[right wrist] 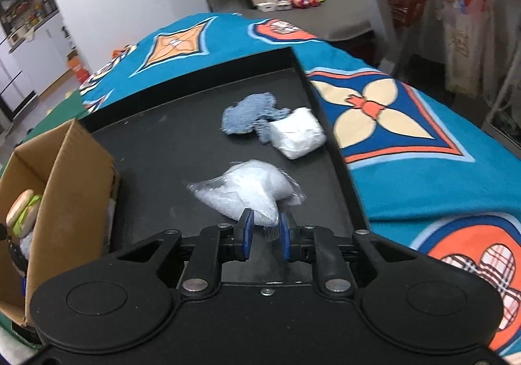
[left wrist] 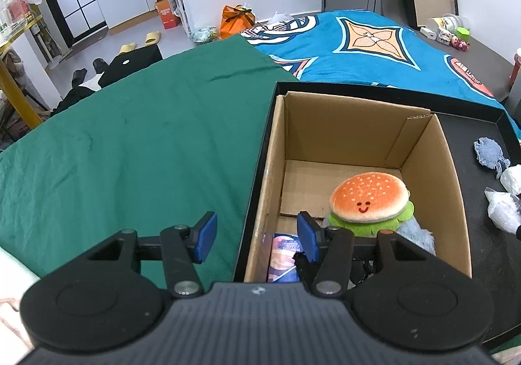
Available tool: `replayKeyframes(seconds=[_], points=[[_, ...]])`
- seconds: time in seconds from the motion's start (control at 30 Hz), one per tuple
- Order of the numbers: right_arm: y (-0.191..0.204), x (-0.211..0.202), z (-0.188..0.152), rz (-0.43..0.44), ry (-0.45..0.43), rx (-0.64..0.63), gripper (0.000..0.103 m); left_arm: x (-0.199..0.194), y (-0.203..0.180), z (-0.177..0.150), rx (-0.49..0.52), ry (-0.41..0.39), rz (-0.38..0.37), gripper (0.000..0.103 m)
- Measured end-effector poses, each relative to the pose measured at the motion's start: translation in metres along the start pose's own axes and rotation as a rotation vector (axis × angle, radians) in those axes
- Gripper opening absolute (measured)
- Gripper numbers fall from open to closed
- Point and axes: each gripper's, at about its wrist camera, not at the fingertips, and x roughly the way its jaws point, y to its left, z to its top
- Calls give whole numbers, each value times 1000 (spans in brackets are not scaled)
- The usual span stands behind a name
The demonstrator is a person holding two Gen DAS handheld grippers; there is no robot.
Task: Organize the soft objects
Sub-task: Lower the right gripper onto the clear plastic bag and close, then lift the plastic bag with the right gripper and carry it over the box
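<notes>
In the right wrist view, the right gripper [right wrist: 264,236] sits at 6 o'clock over a black tray [right wrist: 169,143], its blue pads [right wrist: 248,234] drawn close on the near edge of a clear plastic bag of white filling [right wrist: 247,190]; the film lies pinched between them, though the blur makes it hard to say how firmly. Beyond the bag, toward 12 o'clock, a white wrapped bundle [right wrist: 298,133] rests on the tray, touching a blue-grey knitted cloth [right wrist: 249,117] at its 10 o'clock. At 9 o'clock of the tray stands an open cardboard box [right wrist: 75,189] with a burger plush [right wrist: 22,212] inside. A patterned blue blanket [right wrist: 407,176] lies under the tray and stretches away to 1 o'clock.

In the left wrist view, the left gripper [left wrist: 257,236] holds its jaws apart with nothing between them, straddling the near left wall of the box [left wrist: 270,169]. The burger plush [left wrist: 371,199] lies in the box's near right part, on a fluffy pale blue toy [left wrist: 420,231], with a printed packet [left wrist: 285,257] at 8 o'clock of it. A green cloth [left wrist: 130,143] covers the surface from 9 to 11 o'clock of the box.
</notes>
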Motion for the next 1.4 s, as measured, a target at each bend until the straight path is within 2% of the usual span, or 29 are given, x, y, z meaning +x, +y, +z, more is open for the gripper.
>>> replayKeyframes(seconds=[0.1, 0.23, 0.3, 0.4, 0.67, 0.83, 0.93, 0.97, 1.0, 1.1, 1.2, 1.4], points=[[-7, -2, -1, -18, -14, 35, 39, -1, 0, 1, 1, -2, 2, 53], [-9, -11, 2, 44, -74, 69, 51, -1, -1, 1, -1, -3, 8, 53], [-7, -12, 4, 60, -104, 75, 66, 0, -2, 1, -1, -1, 10, 53], [-4, -8, 6, 77, -122, 83, 71, 1, -3, 2, 0, 0, 13, 53], [7, 14, 9, 82, -98, 56, 71, 5, -4, 2, 6, 7, 16, 53], [9, 26, 4, 44, -30, 26, 69, 8, -5, 2, 12, 14, 21, 53], [9, 31, -1, 50, 21, 18, 58, 10, -6, 2, 17, 19, 18, 53], [10, 31, -3, 52, 35, 10, 51, 11, -6, 1, 19, 21, 18, 53], [12, 31, -4, 45, 41, -6, 44, 11, -6, 1, 20, 23, 20, 53], [15, 24, -6, 48, 37, -24, 32, 12, -6, 0, 24, 28, 25, 53], [16, 16, -6, 54, 35, -30, 27, 11, -4, -2, 24, 31, 25, 53], [17, 1, -1, 59, 17, -47, 25, 9, -3, -2, 31, 30, 21, 53]])
